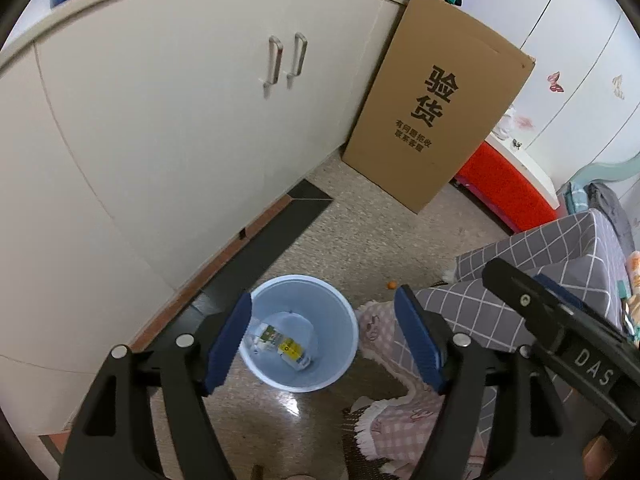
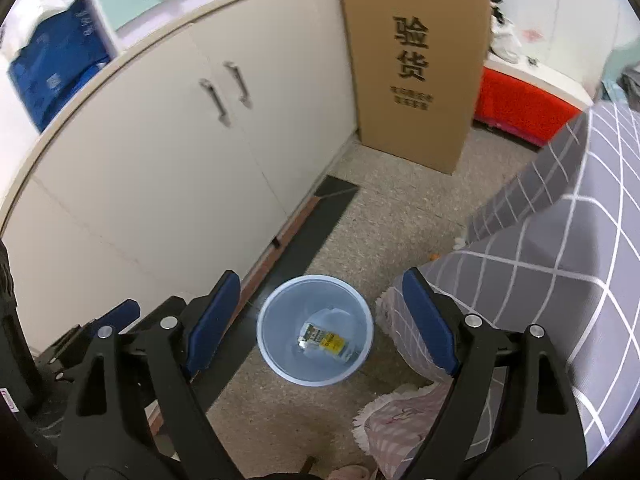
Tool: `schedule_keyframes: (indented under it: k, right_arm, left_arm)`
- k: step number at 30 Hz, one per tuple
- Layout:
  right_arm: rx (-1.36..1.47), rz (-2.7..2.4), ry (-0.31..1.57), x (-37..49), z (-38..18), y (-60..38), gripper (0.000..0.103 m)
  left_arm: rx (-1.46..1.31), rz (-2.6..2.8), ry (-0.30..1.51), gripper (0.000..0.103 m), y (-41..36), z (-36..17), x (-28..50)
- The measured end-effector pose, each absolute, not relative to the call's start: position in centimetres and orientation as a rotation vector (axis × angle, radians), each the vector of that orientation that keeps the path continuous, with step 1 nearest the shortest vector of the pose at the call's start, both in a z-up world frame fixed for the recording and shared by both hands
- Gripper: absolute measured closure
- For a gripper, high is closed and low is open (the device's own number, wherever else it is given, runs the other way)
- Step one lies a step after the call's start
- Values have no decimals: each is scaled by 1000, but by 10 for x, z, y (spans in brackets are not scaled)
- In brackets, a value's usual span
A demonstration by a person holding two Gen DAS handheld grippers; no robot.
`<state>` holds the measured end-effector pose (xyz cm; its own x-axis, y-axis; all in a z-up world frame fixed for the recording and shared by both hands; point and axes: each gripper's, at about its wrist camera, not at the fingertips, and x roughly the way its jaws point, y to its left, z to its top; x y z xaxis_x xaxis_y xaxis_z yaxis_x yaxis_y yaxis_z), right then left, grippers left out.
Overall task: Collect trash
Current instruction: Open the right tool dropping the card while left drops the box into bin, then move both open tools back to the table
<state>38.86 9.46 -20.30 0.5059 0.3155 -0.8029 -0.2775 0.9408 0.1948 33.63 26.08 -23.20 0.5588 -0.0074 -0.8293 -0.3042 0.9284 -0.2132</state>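
Note:
A pale blue waste bin (image 1: 342, 344) stands on the floor beside the cabinet. Inside it lies a crumpled clear wrapper with a yellow and green label (image 1: 289, 346). My left gripper (image 1: 324, 296) hangs above the bin, open, with nothing between its blue pads. The right wrist view shows the same bin (image 2: 276, 322) and wrapper (image 2: 326, 340) below my right gripper (image 2: 322, 276), which is also open and empty. The right gripper's black body (image 1: 560, 332) reaches into the left wrist view at the right. A blue finger of the left gripper (image 2: 122, 314) shows at the left of the right wrist view.
A white cabinet (image 1: 160, 120) runs along the left. A tall cardboard box (image 1: 432, 104) leans at its far end, with a red box (image 1: 504, 188) behind. A grey checked cover (image 2: 560, 260) and a pink fringed cloth (image 1: 384, 332) lie right of the bin.

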Motion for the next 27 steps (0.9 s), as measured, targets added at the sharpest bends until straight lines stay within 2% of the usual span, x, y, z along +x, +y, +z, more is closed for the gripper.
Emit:
schedule_keyframes:
  k: [5, 13, 19, 27]
  right_arm:
    - [87, 427, 957, 375, -179, 91, 21]
    - [92, 379, 769, 319, -104, 30, 21]
    - [104, 220, 656, 273, -70, -66, 18]
    - [132, -13, 621, 214, -79, -192, 14]
  left_arm:
    - [-293, 194, 891, 29, 252, -194, 314]
    - [-239, 102, 748, 25, 197, -126, 278]
    - [-161, -94, 719, 24, 104, -97, 264]
    - [34, -345, 739, 24, -31, -97, 248]
